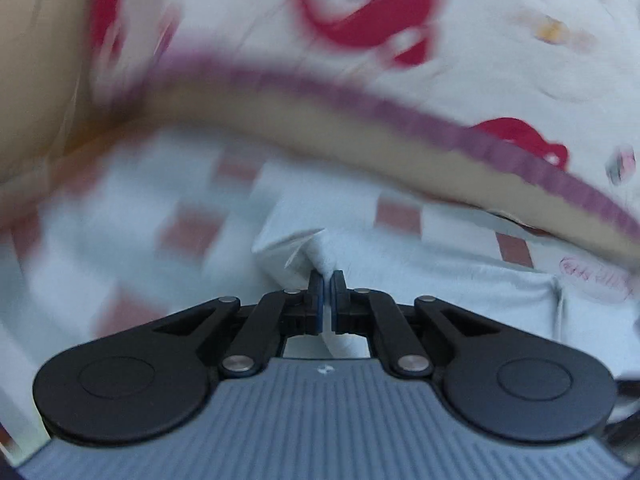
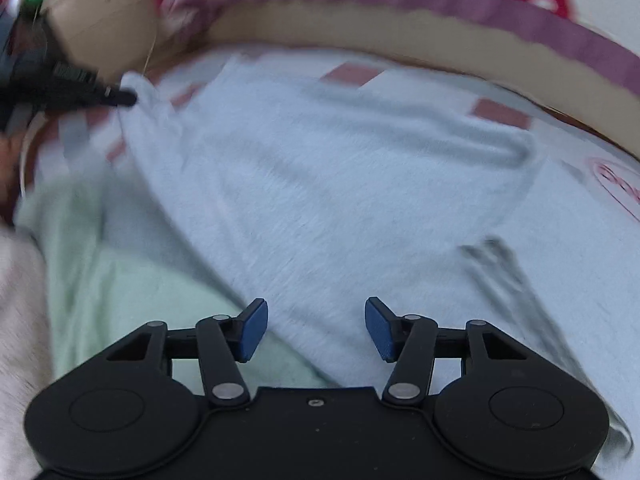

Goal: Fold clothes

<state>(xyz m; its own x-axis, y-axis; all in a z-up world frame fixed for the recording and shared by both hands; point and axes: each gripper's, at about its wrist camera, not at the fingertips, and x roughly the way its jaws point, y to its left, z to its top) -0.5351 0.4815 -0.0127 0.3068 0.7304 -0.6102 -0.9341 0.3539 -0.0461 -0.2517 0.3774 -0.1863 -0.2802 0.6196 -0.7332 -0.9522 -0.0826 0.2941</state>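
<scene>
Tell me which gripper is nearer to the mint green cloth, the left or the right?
Right. The right gripper hangs open just beside the mint green cloth, over the light blue garment. The left gripper is farther off, pinching that garment's far corner.

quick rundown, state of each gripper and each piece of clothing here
left gripper: shut, fingers pinching a fold of the pale grey cotton garment
right gripper: open, fingers apart above the cloth, holding nothing
pale grey cotton garment: spread over the checked sheet, one corner lifted by the left gripper
mint green cloth: lying flat, partly under the grey garment
</scene>
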